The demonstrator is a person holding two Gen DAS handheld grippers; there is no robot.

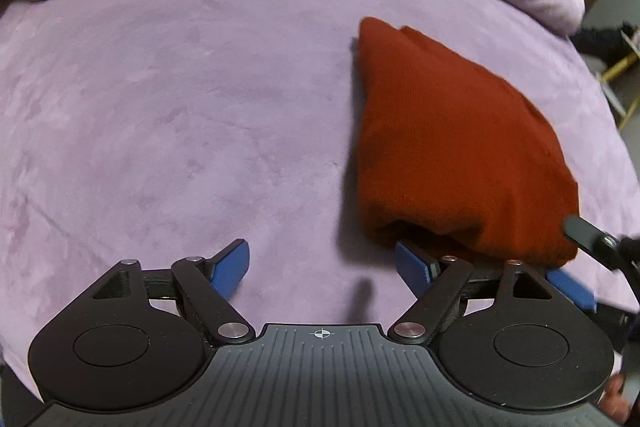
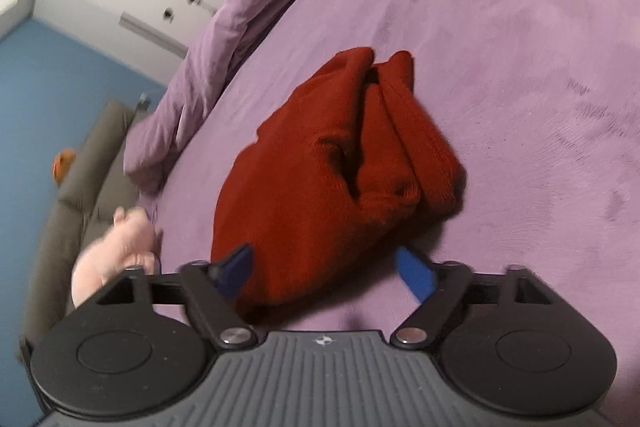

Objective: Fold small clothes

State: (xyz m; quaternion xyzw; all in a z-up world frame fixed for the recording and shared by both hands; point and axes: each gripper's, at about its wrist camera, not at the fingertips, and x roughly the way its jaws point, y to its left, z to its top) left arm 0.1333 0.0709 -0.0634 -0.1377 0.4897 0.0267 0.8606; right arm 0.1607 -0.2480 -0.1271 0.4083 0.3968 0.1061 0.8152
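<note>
Red garment (image 1: 452, 147) folded on purple bed (image 1: 200, 107), right of frame. Left gripper (image 1: 322, 267) wide open, empty; garment touches right finger. Right gripper (image 2: 326, 269) wide open, garment edge between fingers, ungripped.

Soft, dim indoor light; my red garment (image 1: 452, 147) casts a leftward shadow. Fisheye bends edges; motion blur smears the plush toy (image 2: 116, 247).

Readable text: none in either view.
Gripper bodies: one small crosshair mark each, no lettering.
Garment, bedding, walls: no labels, brands or numbers legible.
</note>
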